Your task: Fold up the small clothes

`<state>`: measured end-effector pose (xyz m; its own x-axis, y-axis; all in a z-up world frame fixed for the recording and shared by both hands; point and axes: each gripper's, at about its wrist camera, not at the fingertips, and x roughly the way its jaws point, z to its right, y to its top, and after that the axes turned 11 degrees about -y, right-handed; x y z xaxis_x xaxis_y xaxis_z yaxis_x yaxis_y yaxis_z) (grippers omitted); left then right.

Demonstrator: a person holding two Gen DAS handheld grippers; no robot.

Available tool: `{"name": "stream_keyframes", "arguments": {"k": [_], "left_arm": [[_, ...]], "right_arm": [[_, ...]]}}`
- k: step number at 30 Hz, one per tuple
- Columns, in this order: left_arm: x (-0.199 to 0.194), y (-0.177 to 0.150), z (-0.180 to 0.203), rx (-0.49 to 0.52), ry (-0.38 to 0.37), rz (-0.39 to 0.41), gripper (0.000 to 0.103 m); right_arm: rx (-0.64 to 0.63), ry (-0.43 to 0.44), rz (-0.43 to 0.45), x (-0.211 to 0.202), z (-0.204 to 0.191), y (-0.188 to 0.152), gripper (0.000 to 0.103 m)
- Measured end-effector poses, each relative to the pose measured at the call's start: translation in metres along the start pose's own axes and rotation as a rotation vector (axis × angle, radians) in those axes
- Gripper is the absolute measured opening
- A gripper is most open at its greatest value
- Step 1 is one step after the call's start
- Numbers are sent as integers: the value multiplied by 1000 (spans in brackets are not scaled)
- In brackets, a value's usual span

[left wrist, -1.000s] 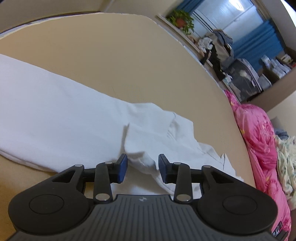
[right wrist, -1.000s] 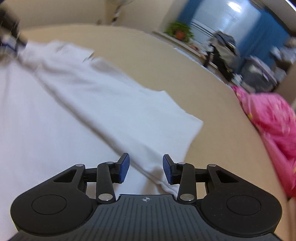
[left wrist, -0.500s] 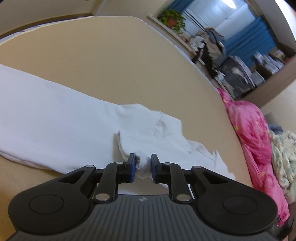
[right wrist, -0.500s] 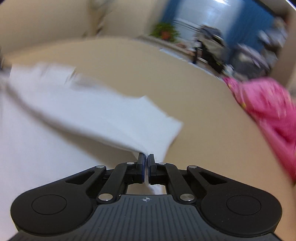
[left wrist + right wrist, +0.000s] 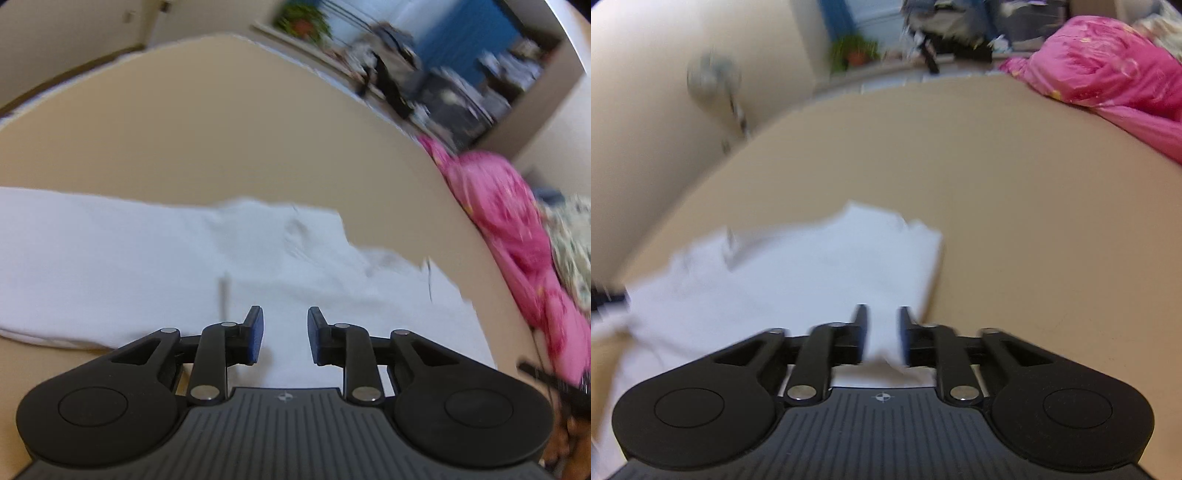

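Observation:
A white garment [image 5: 147, 251] lies flat across the tan surface [image 5: 221, 129], folded over itself into a long band. My left gripper [image 5: 284, 317] hovers just over its near edge. The jaws are opening, and nothing is pinched between the blue pads [image 5: 255, 332]. In the right wrist view the same garment [image 5: 812, 266] spreads to the left, with a squared corner at its far right. My right gripper [image 5: 882, 317] stands over that end, its jaws opening. White cloth shows in the gap, but the pads do not press on it. Both views are motion-blurred.
A pink quilt [image 5: 517, 236] is heaped along the right side of the surface, also at the top right for the right wrist [image 5: 1108, 66]. A potted plant [image 5: 855, 50] and dark clutter stand on a ledge beyond. A cream wall [image 5: 646, 129] rises on the left.
Half a second ago both grippers were pinched shut on the white cloth; now both have let go and their jaws stand apart. The garment lies flatter. Both hands lifted, and the right one rolled.

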<state>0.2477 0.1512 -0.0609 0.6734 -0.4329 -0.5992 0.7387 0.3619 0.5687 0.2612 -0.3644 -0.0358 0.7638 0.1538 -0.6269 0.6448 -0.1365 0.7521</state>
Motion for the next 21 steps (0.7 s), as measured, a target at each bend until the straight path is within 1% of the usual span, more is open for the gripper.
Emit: {"name": "stream_keyframes", "arguments": {"k": [1, 2, 3, 4, 5, 7, 8, 9, 11, 12, 14, 16, 18, 21], "left_arm": [[13, -5, 1, 12, 16, -53, 27], [22, -9, 0, 17, 55, -104, 27], [31, -15, -4, 24, 112, -156, 23], [31, -17, -4, 40, 117, -150, 23], [29, -16, -1, 55, 113, -146, 23], [19, -14, 5, 75, 82, -115, 28], [19, -13, 4, 77, 71, -109, 29], [22, -13, 4, 77, 74, -121, 29], [33, -16, 3, 90, 104, -165, 29], [33, -16, 6, 104, 110, -159, 29], [27, -12, 8, 83, 93, -134, 29], [10, -9, 3, 52, 65, -90, 30], [-3, -3, 0, 49, 78, -43, 30], [-28, 8, -11, 32, 111, 36, 30]], "right_arm": [[7, 2, -9, 8, -2, -3, 30], [7, -14, -45, 18, -2, -7, 30], [0, -52, -100, 32, -3, -13, 30], [-11, -108, -161, 44, -2, -18, 30], [-23, -159, -196, 52, 0, -24, 29], [-26, -152, -178, 48, -2, -21, 29], [-11, -145, -172, 44, -1, -20, 29], [4, -147, -181, 43, 2, -20, 29], [18, -170, -190, 41, 5, -23, 29], [32, -185, -187, 36, 5, -23, 30], [84, -213, -147, 15, 0, -22, 30], [91, -207, -88, -9, -2, -17, 30], [73, -195, -17, -32, -9, -9, 31], [67, -166, 95, -79, -19, -6, 32]]}}
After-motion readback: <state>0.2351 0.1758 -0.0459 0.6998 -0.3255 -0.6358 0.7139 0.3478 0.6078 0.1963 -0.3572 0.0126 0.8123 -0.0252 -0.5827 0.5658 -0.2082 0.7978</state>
